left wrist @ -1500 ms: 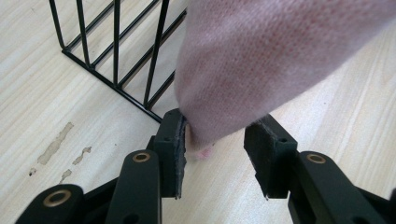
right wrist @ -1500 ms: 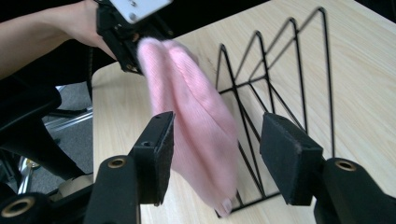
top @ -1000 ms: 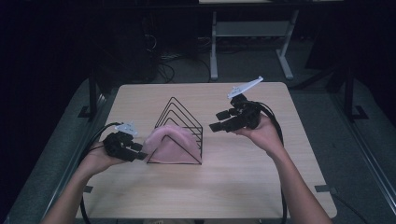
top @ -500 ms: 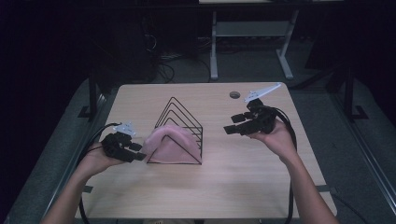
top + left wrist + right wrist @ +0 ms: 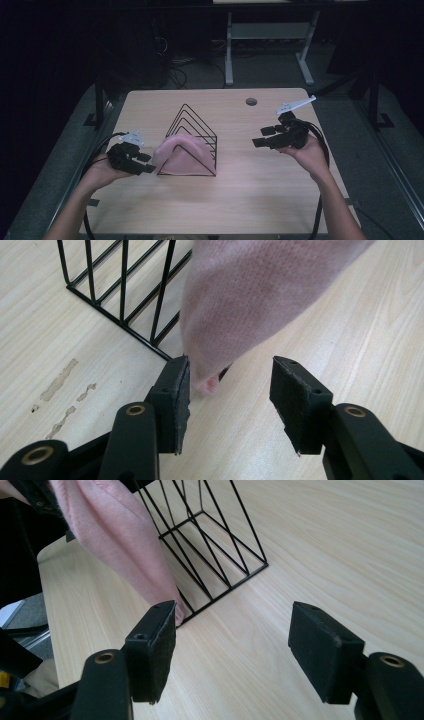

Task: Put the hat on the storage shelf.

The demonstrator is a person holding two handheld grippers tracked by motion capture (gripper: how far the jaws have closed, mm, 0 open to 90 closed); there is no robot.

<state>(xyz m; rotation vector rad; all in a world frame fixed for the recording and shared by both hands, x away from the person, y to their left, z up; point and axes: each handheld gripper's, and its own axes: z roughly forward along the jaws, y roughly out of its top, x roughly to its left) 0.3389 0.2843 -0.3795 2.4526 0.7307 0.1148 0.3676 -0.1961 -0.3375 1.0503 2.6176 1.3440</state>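
A black wire rack (image 5: pixel 192 134) of triangular dividers stands mid-table, with a pink cloth (image 5: pixel 181 154) draped over its near-left end. My left gripper (image 5: pixel 143 163) sits open just left of the cloth. In the left gripper view the cloth (image 5: pixel 260 295) hangs ahead of the jaws, its lower tip near the left pad (image 5: pixel 176 400), and the rack (image 5: pixel 120 295) lies to the left. My right gripper (image 5: pixel 262 137) is open to the right of the rack, apart from it. The right gripper view looks across bare wood at the rack (image 5: pixel 215 545) and the cloth (image 5: pixel 115 545).
The light wooden table (image 5: pixel 250 200) has a round cable hole (image 5: pixel 251 102) at its far right. Bare wood lies in front of and to the right of the rack. A metal desk frame (image 5: pixel 265 45) stands on the dark floor beyond.
My right gripper has drawn away from the rack, moving right and toward the near side. The left gripper, rack and cloth have stayed put.
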